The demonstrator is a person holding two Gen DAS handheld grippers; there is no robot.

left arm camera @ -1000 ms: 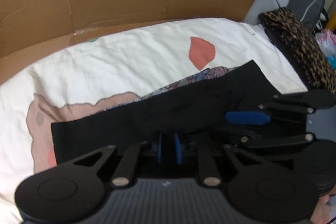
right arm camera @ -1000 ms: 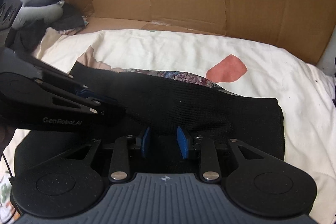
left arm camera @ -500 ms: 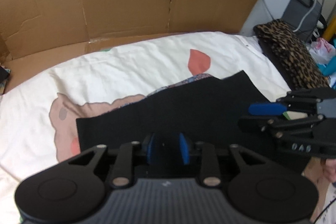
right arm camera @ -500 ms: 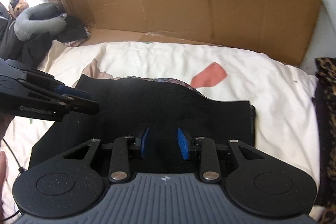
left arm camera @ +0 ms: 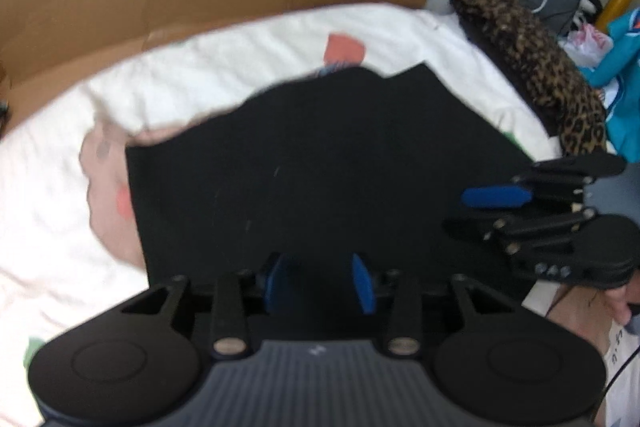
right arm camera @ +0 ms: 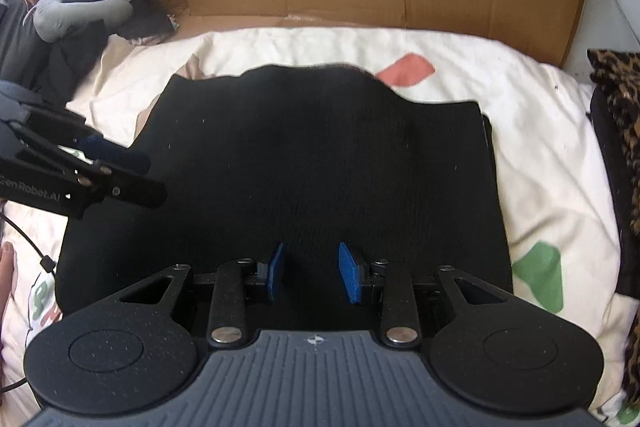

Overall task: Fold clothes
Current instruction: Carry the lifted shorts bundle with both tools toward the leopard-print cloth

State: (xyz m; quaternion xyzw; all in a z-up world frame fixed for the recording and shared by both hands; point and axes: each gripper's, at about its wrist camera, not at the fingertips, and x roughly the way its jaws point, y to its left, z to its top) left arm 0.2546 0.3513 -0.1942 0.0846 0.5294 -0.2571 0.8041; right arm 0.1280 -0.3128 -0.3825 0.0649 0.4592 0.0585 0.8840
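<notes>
- Garment (left arm camera: pixel 320 163): in the left wrist view the black cloth lies flat on the bed (left arm camera: pixel 248 67), folded over, its far edge near a red patch. The left gripper (left arm camera: pixel 320 283) hangs over its near edge, jaws opening with nothing pinched between them. The right gripper (left arm camera: pixel 500 211) shows at the right.
- In the right wrist view the garment (right arm camera: pixel 320 155) fills the middle. The right gripper (right arm camera: pixel 310 273) stands apart, empty, above the near hem.
- For a neat fold, I would check the edges line up, then smooth any ridge before gripping again.
</notes>
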